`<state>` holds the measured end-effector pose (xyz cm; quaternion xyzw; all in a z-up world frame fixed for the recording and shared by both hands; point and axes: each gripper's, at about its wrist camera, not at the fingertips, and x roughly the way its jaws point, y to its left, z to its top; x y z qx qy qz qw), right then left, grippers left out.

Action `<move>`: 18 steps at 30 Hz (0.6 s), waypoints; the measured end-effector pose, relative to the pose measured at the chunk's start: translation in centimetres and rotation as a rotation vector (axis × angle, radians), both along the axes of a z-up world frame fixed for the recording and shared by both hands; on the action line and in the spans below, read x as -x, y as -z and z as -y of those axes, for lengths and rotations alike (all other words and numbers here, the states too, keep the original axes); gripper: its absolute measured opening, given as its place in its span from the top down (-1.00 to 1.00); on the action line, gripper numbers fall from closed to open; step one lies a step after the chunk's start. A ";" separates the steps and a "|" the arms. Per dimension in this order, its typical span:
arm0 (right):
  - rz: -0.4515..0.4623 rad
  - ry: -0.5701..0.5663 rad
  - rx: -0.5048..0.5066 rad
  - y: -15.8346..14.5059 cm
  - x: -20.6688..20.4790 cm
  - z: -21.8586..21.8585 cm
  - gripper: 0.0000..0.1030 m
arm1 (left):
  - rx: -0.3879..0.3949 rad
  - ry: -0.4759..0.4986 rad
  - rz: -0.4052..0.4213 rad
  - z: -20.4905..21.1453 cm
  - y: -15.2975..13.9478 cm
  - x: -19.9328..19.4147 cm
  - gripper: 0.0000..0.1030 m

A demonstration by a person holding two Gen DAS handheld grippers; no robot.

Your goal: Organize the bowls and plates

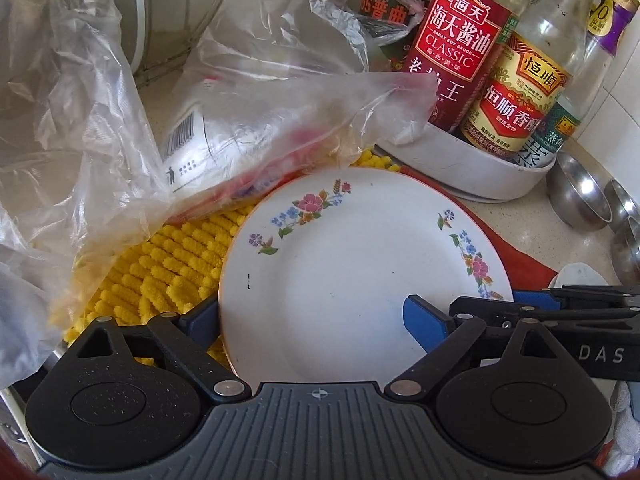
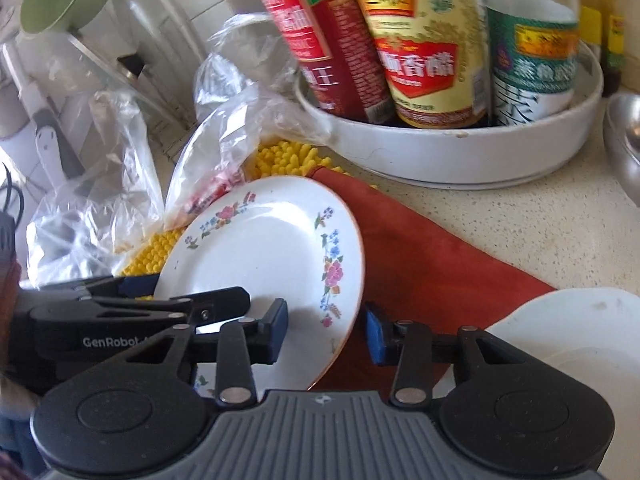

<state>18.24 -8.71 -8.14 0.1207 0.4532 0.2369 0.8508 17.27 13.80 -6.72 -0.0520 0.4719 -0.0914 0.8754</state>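
The flowered plate [image 1: 360,272] is seen directly before both tools, lying on the yellow mat [image 1: 160,264] and the red cloth [image 2: 420,256] on the desk [image 2: 540,224]. The left tool [image 1: 316,320] stands released and wide, one pad beside the plate's left rim, one over its face. The right tool [image 2: 326,332] is half closed around the right rim, apparently not yet pressing. Behind, bottles stand in a white tray [image 2: 460,156].

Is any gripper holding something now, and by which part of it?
Nothing is gripped yet. The left gripper and right gripper each straddle opposite edges of the plate, pads not pressing it.
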 end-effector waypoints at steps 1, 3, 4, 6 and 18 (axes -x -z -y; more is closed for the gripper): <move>0.004 0.000 -0.003 -0.1 0.0 0.1 0.32 | -0.004 -0.004 0.003 0.1 -0.1 0.0 -0.81; 0.003 -0.010 -0.002 -0.2 -0.1 0.0 0.32 | -0.019 0.004 0.003 0.4 -0.2 -0.2 -0.80; 0.006 -0.014 0.000 -0.2 0.0 0.1 0.32 | -0.017 0.003 -0.002 0.4 -0.2 -0.4 -0.78; 0.008 -0.016 -0.001 -0.3 0.1 0.2 0.32 | -0.011 -0.006 -0.003 0.3 -0.3 -0.3 -0.74; 0.024 0.000 -0.015 -1.1 1.7 1.4 0.32 | -0.002 0.000 0.027 1.1 -1.7 1.2 -0.72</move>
